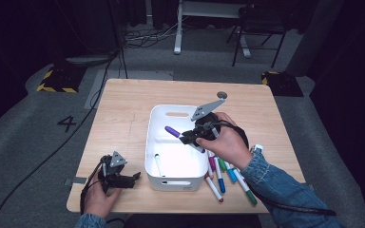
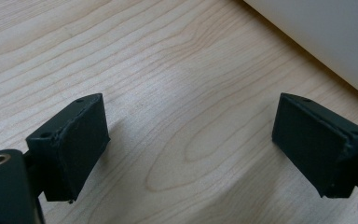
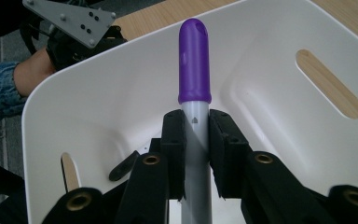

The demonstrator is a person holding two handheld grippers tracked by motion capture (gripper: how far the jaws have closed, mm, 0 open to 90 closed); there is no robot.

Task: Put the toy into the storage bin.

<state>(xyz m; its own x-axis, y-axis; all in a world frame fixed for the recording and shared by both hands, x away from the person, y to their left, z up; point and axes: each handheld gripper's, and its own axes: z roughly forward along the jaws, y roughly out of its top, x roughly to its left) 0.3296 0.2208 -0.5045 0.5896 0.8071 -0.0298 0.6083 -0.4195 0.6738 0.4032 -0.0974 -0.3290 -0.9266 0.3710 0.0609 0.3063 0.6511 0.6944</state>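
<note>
Black tool [image 3: 196,140] pads—glossy purple-capped marker [image 3: 195,70]

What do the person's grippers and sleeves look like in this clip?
Both the left gripper and the right gripper are black, with two blocky jaws, brass-coloured screw inserts, a grey three-cornered plate on top and a trailing black cable. The sleeves are blue denim.
</note>
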